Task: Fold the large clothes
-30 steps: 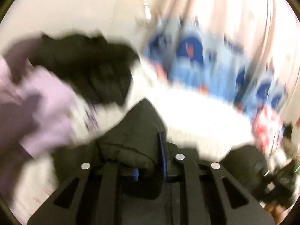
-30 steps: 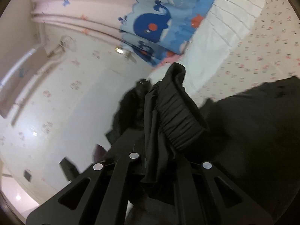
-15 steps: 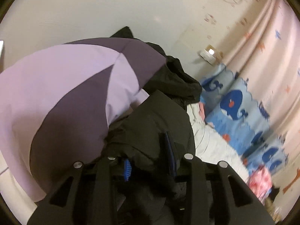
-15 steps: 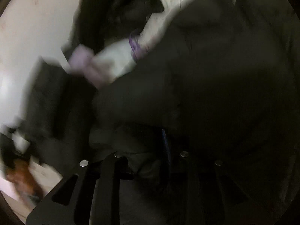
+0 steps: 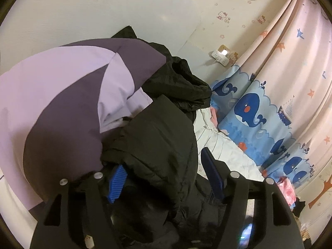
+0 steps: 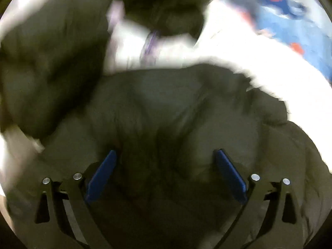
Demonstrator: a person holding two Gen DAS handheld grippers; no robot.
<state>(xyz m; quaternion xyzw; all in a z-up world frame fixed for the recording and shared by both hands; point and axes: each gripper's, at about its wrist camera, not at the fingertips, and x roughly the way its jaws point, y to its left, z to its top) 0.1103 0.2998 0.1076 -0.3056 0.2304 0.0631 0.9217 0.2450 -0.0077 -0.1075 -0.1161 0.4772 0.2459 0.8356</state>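
A black padded jacket [image 5: 157, 145] bulges up between the blue pads of my left gripper [image 5: 164, 174]; the jaws stand wide apart with the cloth loose between them. In the blurred right wrist view the same black jacket [image 6: 166, 108] fills the frame under my right gripper [image 6: 166, 170], whose blue pads also stand wide apart above the cloth, holding nothing. A lilac and dark purple garment [image 5: 62, 103] lies to the left of the jacket in the left wrist view.
Another black garment [image 5: 178, 83] lies behind the jacket, on a white striped bedsheet [image 5: 220, 145]. A blue whale-print curtain [image 5: 251, 112] hangs at right, a wall socket [image 5: 222, 57] above it. White sheet [image 6: 259, 62] shows beyond the jacket.
Both grippers have opened and let go of the black jacket. The right gripper has swung down over the jacket; the left view has barely shifted since half a second ago.
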